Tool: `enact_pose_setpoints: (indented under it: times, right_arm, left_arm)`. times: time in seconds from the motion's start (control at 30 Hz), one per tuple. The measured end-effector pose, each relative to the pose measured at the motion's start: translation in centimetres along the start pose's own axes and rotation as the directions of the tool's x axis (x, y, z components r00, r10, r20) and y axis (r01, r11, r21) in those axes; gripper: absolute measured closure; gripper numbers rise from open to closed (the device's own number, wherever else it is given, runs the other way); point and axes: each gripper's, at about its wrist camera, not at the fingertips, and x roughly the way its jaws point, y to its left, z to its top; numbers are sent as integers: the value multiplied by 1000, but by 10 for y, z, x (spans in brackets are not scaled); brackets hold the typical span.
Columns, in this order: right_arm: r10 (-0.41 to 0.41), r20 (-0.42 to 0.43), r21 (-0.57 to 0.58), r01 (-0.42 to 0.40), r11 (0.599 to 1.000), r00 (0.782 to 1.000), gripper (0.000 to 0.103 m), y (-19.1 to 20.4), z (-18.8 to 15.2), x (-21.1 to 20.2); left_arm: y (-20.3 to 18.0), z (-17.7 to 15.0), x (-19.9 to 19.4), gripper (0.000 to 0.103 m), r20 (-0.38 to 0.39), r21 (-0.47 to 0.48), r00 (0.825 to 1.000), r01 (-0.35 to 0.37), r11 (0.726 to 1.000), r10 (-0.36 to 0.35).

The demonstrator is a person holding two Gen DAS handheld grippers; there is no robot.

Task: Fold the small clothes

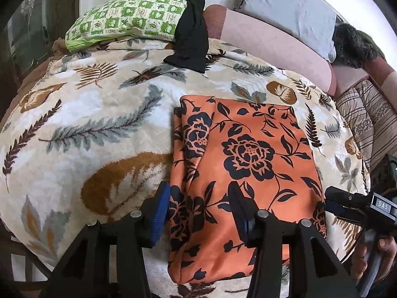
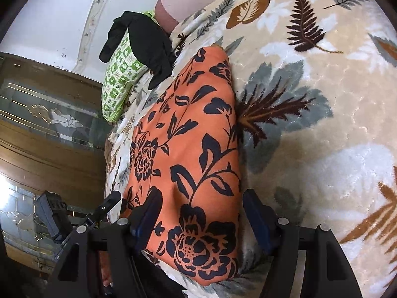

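Here we hold the left hand-held gripper [image 1: 198, 198] spread, one finger beside the left edge of the orange floral garment [image 1: 248, 168], the other over it. Our right hand-held gripper [image 2: 201, 211] is spread too, straddling the garment's right edge. The garment lies folded flat on the leaf-print blanket [image 1: 99, 114] covering the bed. Farther off, a black garment [image 1: 192, 24] drapes over a green checked pillow [image 1: 124, 22].
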Motion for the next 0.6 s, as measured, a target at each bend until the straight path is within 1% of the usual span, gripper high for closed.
enact_pose_setpoints:
  times: [0.03,0.07,0.1,0.17,0.2,0.23,0.3,0.33,0.4,0.43,0.47,0.5,0.53,0.57,0.6]
  right_arm:
    - [1,3,-6,-1,1000,1000,32,2,0,-1]
    - [1,4,-11,-1,1000,1000,32,3,1,-1]
    - [4,6,-18,-4,1000,1000,32,4,1,-2]
    - [7,7,-31,-7,999,1000,32,8,4,-3]
    - [7,9,-38,-6,999,1000,32,9,8,-2]
    - [7,11,-37,-6,999,1000,32,8,11,-2]
    - [10,23,-20,-9,1000,1000,32,5,18,0]
    - [13,26,-5,-13,1000,1000,32,2,22,3]
    - [19,13,17,-20,1000,1000,32,-2,29,13]
    - [16,6,22,-17,1000,1000,32,-3,31,17]
    - [13,-7,25,-13,1000,1000,32,-5,33,23]
    - [19,-33,14,-18,1000,999,32,-5,34,31]
    - [6,-45,-7,-7,1000,999,35,-3,34,36]
    - [-14,-53,-24,13,1000,998,42,-1,35,39]
    - [-16,-65,-30,14,999,998,42,0,36,40]
  left_arm:
    - [0,0,-1,54,0,-1,1000,3,1000,-3]
    - [0,1,-2,50,3,-7,1000,15,1000,-15]
    - [2,2,-3,42,5,-20,999,36,999,-36]
    - [7,6,-3,34,19,-48,997,73,996,-72]
    - [12,9,-1,33,27,-66,995,95,993,-93]
    - [15,11,3,33,26,-77,995,102,992,-100]
    - [22,13,19,33,-11,-97,993,113,989,-114]
    - [24,13,30,33,-41,-103,993,109,989,-114]
    - [23,11,46,34,-88,-93,991,90,992,-98]
    - [22,9,52,39,-103,-77,990,88,993,-95]
    - [22,6,56,54,-109,-69,990,85,994,-92]
    - [21,5,55,58,-106,-70,989,99,993,-106]
    - [18,6,50,60,-90,-58,992,82,995,-87]
    - [15,6,45,62,-82,-42,994,66,997,-69]
    - [10,6,37,62,-67,-22,996,51,998,-52]
